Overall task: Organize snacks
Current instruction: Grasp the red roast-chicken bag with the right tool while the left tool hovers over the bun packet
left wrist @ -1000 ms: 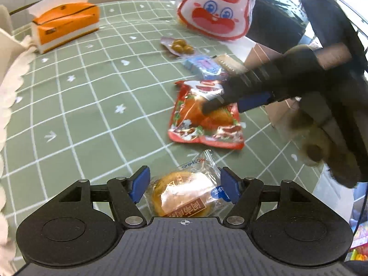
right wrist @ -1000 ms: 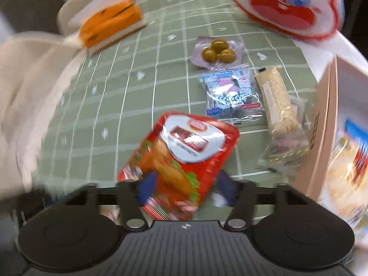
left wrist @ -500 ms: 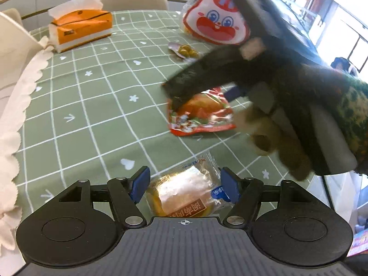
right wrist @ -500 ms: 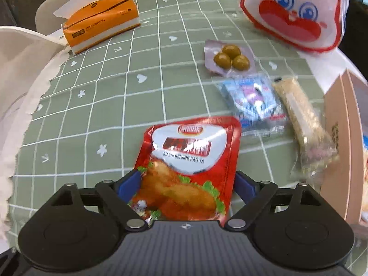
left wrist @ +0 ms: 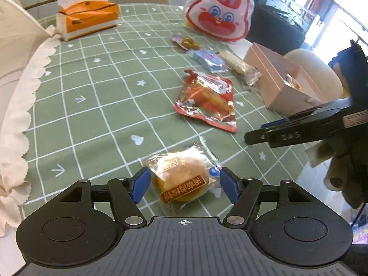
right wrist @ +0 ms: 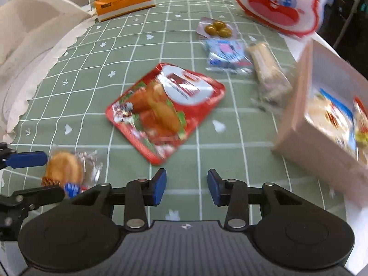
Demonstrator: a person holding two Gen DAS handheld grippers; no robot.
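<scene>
A wrapped round pastry (left wrist: 181,179) lies on the green checked tablecloth between the open fingers of my left gripper (left wrist: 185,185); it also shows in the right wrist view (right wrist: 63,168). A red chicken snack pouch (left wrist: 207,101) lies further out, and in the right wrist view (right wrist: 165,110) it lies ahead of my right gripper (right wrist: 186,187), which is open and empty. The right gripper shows from the side in the left wrist view (left wrist: 271,131). A pink open box (right wrist: 326,115) with snacks inside stands at the right.
A blue snack packet (left wrist: 210,61), a cereal bar (left wrist: 241,66) and an olive packet (left wrist: 187,42) lie between the pouch and a rabbit-face bag (left wrist: 218,16). An orange tissue box (left wrist: 88,20) stands far left. A cream scalloped cloth (left wrist: 13,105) drapes the left edge.
My right gripper let go of the red pouch and pulled back toward the near right; the pouch now lies on the table. My left gripper stays around the pastry.
</scene>
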